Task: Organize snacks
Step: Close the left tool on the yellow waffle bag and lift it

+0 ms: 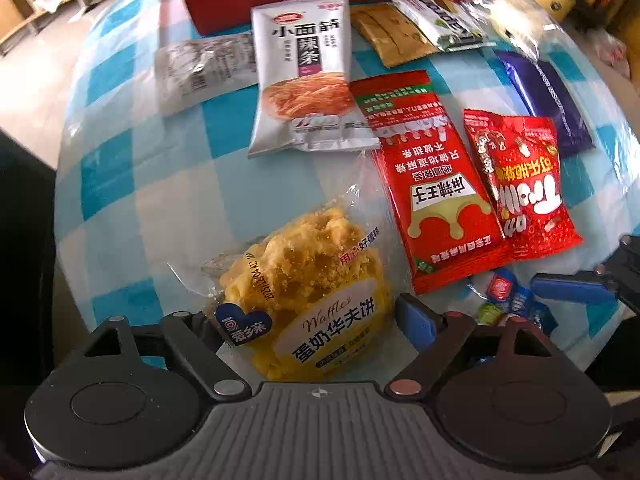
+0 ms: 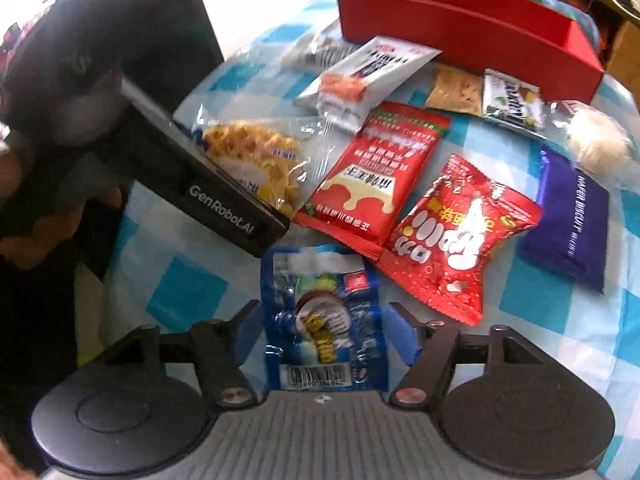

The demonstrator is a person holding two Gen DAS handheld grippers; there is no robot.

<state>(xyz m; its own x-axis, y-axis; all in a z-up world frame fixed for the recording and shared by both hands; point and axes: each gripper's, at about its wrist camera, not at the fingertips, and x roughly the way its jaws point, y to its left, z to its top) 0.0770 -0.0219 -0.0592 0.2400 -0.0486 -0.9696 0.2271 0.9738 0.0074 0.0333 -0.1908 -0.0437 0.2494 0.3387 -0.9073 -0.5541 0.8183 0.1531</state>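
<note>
A clear-wrapped yellow waffle pack point(image 1: 312, 292) lies on the blue-and-white checked tablecloth point(image 1: 160, 200). My left gripper point(image 1: 308, 320) points steeply down over it, open, one finger on each side. Its left finger is hidden behind the wrapper and its right blue pad point(image 1: 416, 320) stands at the wrapper's edge. In the right wrist view my right gripper point(image 2: 324, 324) is shut on the sides of a crumpled blue snack pack point(image 2: 324, 316), just right of the left gripper's black body point(image 2: 224, 208). A red box point(image 1: 280, 0) point(image 2: 460, 28) stands open at the far side.
Beyond the waffles lie a white spicy-strip pack point(image 1: 304, 76), a long red pack point(image 1: 432, 192), a red gummy bag point(image 1: 524, 184), a purple wafer bar point(image 1: 548, 100), a brown sachet point(image 1: 388, 32) and a clear pack point(image 1: 200, 72). The table edge drops off at the left.
</note>
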